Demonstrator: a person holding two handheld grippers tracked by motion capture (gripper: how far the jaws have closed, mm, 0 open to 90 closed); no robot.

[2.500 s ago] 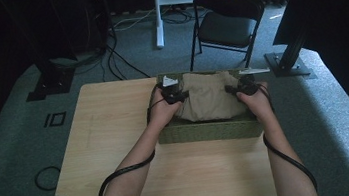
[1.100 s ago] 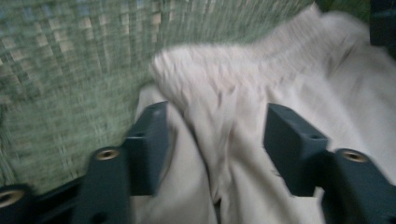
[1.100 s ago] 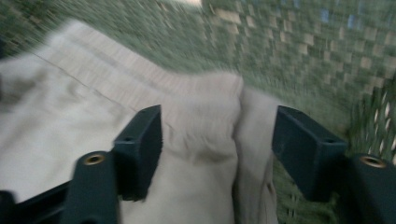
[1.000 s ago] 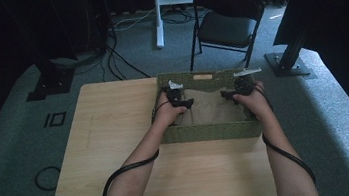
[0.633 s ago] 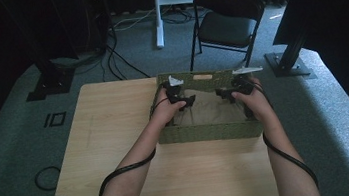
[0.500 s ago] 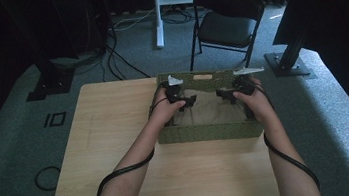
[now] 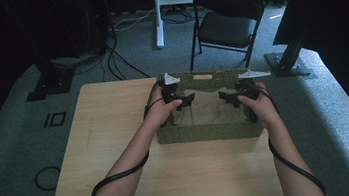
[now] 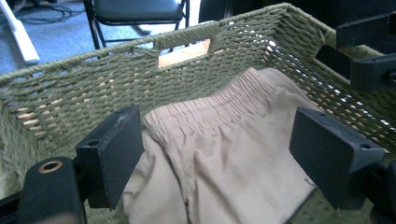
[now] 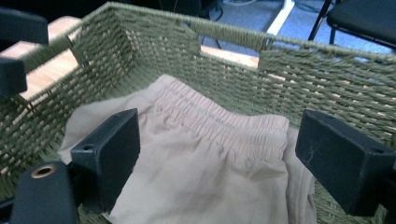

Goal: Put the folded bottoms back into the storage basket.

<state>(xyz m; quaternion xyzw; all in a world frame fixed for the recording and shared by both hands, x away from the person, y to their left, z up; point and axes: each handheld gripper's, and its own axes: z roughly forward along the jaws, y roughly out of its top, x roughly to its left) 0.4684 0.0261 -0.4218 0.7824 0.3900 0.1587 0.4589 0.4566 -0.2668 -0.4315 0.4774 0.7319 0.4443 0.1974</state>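
Note:
A green woven basket (image 7: pixel 202 134) stands at the far middle of the wooden table (image 7: pixel 111 136). A folded beige garment (image 7: pixel 209 108) with an elastic waistband lies flat on its bottom (image 8: pixel 219 154) (image 9: pixel 205 158). My left gripper (image 7: pixel 186 99) (image 8: pixel 224 154) hovers over the garment's left end, open; its jaws have just been opening and the pads touch no cloth. My right gripper (image 7: pixel 226 96) (image 9: pixel 226 156) hovers over the right end, open too, its jaws also just widened, with the garment lying below the gap. Each points inward toward the other.
The basket walls (image 8: pixel 93 79) (image 9: pixel 303 70) rise close around both grippers. A black folding chair (image 7: pixel 228 21) stands behind the table, with a black stand base (image 7: pixel 289 61) at the right and cables (image 7: pixel 112 60) on the carpet at the left.
The garment, earlier held up over the basket by both grippers, went down into it and was let go. Both sets of jaws opened and the hands lifted a little.

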